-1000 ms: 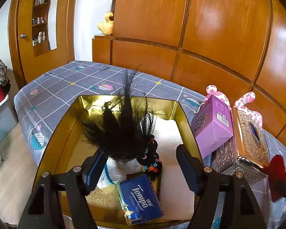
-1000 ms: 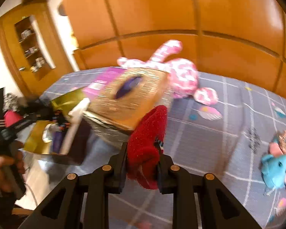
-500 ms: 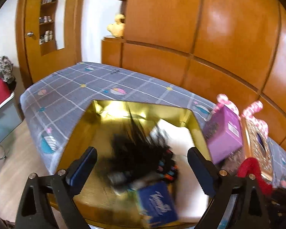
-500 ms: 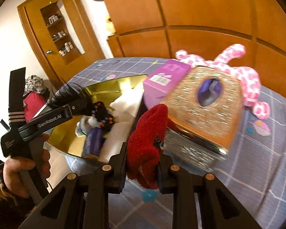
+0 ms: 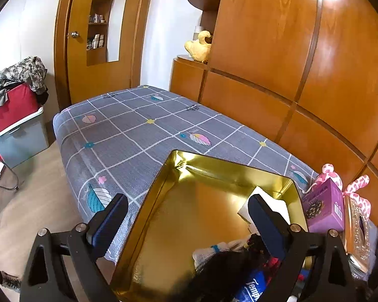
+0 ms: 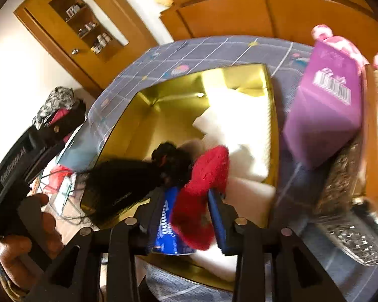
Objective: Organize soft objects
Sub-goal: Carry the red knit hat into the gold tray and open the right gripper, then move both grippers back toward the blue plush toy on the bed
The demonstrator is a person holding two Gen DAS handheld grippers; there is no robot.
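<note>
Right tongs (image 6: 187,216) have just been opening over the gold box (image 6: 271,115) near the bed's front edge, releasing the red sock (image 6: 201,191) to drop inside. Left tongs (image 5: 186,224) gape empty, pulled clear.

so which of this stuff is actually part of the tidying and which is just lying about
Part of the job:
- gold box
- red sock between the right gripper jaws, which have just been opening
- black wig in the box
- tissue pack in the box
- left gripper, open, empty

Lying about:
- purple box
- glitter tissue case
- yellow plush on the cabinet
- grey bin
</note>
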